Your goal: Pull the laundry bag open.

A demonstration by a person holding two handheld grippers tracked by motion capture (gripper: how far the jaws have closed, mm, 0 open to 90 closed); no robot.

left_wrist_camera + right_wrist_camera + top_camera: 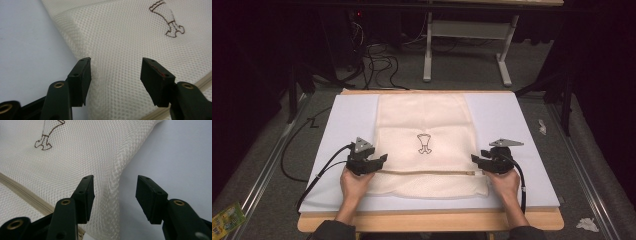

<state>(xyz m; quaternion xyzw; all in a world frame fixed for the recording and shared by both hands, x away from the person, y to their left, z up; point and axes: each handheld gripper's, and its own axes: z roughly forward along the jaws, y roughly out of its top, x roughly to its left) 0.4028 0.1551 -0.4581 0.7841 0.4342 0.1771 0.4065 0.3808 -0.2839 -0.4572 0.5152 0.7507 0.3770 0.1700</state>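
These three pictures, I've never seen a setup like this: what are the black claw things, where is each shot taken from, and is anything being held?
No robot here: a person holds a hand tool in each hand. The top picture looks down from above the table; the left gripper and right gripper sit at either side of a cream mesh bag. The bag lies flat on a pale mat, has a small brown outline drawing and a zipper across its near part. The other two pictures come from cameras riding on each tool, looking along its black fingers. In both, the fingers stand apart over a side edge of the bag, gripping nothing.
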